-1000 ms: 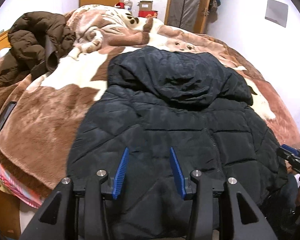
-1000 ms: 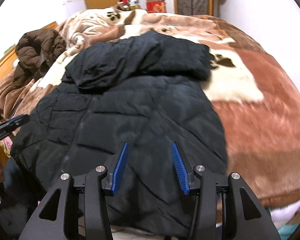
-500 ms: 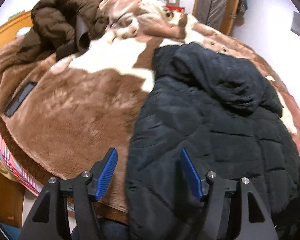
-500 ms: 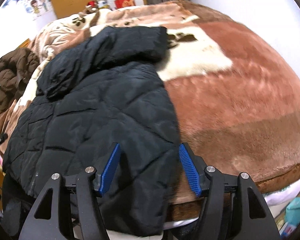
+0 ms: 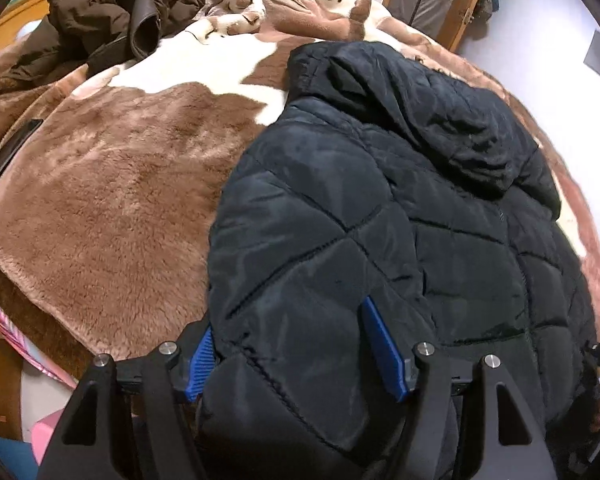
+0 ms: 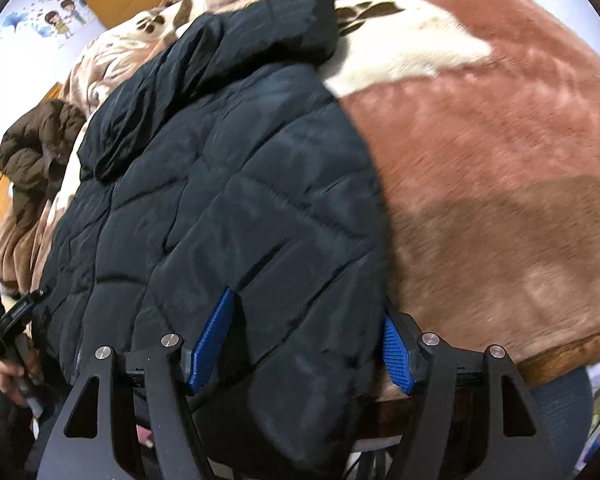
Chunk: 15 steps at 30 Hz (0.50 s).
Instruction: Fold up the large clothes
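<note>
Black jacket [image 5: 380, 220] lies on the bed blanket [image 5: 120, 200]. Left tool [image 5: 296, 350], jaws wide, straddles its left hem corner; right tool [image 6: 300, 344], jaws opening, straddles the right. Only the left view shows the flat dark item [image 5: 8, 152] left of the jacket.

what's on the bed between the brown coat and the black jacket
Only bare blanket: in the left wrist view nothing lies on the stretch between the brown coat and the black jacket.

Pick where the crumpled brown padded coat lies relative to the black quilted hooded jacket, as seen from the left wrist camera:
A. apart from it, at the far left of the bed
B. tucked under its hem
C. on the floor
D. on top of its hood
A: the crumpled brown padded coat sits far left on the brown-and-white plush blanket, with bare blanket between it and the black quilted hooded jacket.
</note>
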Each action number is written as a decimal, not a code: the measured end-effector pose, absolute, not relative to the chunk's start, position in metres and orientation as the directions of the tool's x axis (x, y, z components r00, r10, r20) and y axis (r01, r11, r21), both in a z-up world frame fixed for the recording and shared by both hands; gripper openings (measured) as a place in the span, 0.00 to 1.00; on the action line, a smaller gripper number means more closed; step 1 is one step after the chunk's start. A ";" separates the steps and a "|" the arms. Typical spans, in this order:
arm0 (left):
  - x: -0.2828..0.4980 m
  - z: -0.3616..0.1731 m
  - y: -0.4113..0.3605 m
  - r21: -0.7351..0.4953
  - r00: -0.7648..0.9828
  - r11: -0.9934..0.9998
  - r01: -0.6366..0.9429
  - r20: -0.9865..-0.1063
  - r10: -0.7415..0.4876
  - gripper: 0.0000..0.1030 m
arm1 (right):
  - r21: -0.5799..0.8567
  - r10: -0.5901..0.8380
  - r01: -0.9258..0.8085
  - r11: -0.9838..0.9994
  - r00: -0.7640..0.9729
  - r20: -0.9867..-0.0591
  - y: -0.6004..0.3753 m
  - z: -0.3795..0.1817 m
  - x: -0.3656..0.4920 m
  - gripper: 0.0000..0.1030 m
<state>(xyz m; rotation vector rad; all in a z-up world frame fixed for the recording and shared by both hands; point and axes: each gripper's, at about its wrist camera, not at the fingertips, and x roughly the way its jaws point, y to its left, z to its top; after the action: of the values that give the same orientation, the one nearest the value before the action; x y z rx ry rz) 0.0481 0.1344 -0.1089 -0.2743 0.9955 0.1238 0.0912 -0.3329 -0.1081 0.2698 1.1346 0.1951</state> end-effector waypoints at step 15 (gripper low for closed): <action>0.038 -0.022 0.122 -0.199 0.641 0.973 -0.118 -0.763 -0.078 0.16 | 0.378 0.382 -0.115 0.919 0.508 -0.772 -0.335 -0.027 0.080 0.13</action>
<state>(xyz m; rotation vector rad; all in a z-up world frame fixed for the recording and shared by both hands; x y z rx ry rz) 0.0377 0.1219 -0.0217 -0.2400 0.8767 0.0230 0.0801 -0.3350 -0.0274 0.2949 0.9965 0.3046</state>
